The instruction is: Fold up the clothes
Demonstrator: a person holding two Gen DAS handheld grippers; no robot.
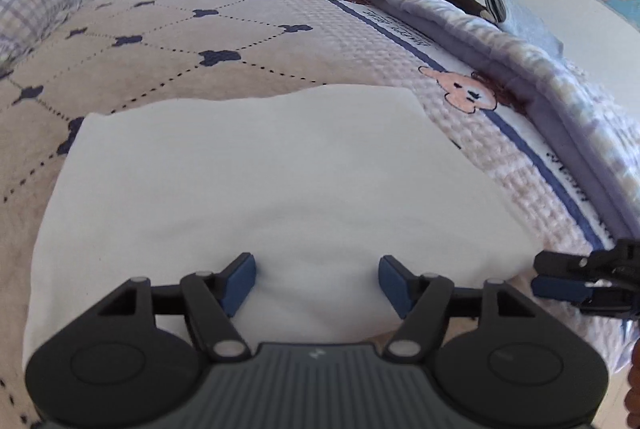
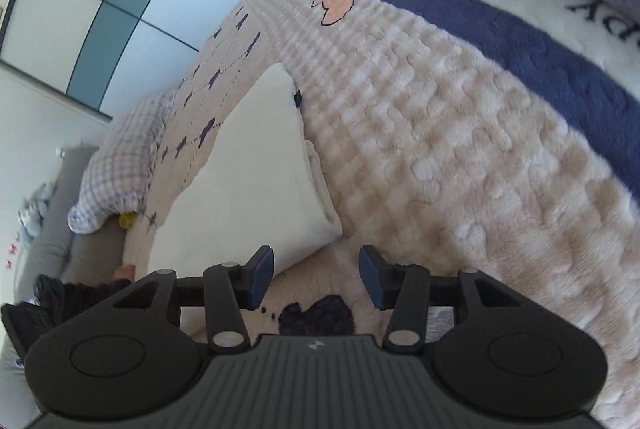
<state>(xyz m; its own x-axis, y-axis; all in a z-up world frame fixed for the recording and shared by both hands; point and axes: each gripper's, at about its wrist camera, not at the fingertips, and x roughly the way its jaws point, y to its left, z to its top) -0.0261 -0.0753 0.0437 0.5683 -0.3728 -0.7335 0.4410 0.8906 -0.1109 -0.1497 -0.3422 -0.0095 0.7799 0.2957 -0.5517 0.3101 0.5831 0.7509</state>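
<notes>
Fingers (image 1: 240,279) of both grippers stand spread, gripping nothing. Left gripper (image 1: 317,282) hovers over the folded white garment (image 1: 256,181); right gripper (image 2: 317,278) angles beside it, over the bed (image 2: 440,133).

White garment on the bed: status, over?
Both tongs open, empty: left over it, right off its corner. White garment folded flat on blanket. Nothing in the way.

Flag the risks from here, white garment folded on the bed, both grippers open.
1. The left gripper hovers over smooth fabric of the white garment with no edge between its fingers; closing there would likely bunch the top layer.
2. The right gripper sits just off the garment's near corner, over the blanket; a pinch could catch plush pile instead.
3. Stacked layers show along that side edge; grabbing only some may undo the fold.
</notes>
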